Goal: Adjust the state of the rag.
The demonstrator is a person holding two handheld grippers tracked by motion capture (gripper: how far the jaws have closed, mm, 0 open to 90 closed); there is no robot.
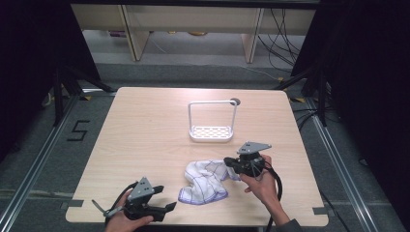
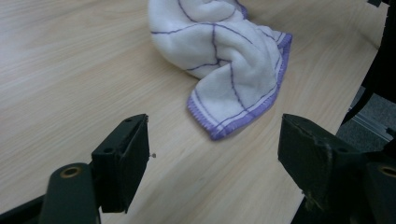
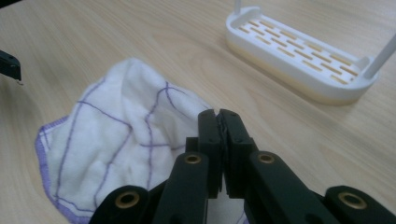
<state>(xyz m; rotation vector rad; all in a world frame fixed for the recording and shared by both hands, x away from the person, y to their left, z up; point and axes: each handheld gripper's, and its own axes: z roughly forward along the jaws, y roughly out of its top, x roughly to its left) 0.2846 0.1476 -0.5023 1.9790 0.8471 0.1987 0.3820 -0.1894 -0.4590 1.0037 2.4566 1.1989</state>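
Cloth crumpled on the table, near front edge, between my two grippers.

My right gripper sits at the cloth's right edge; its own view shows the jaws pressed together, whether on a fold of cloth I cannot tell. My left gripper is apart from the cloth, jaws wide and bare, cloth lying ahead of them in its view. The high view adds a white rack standing behind the cloth.
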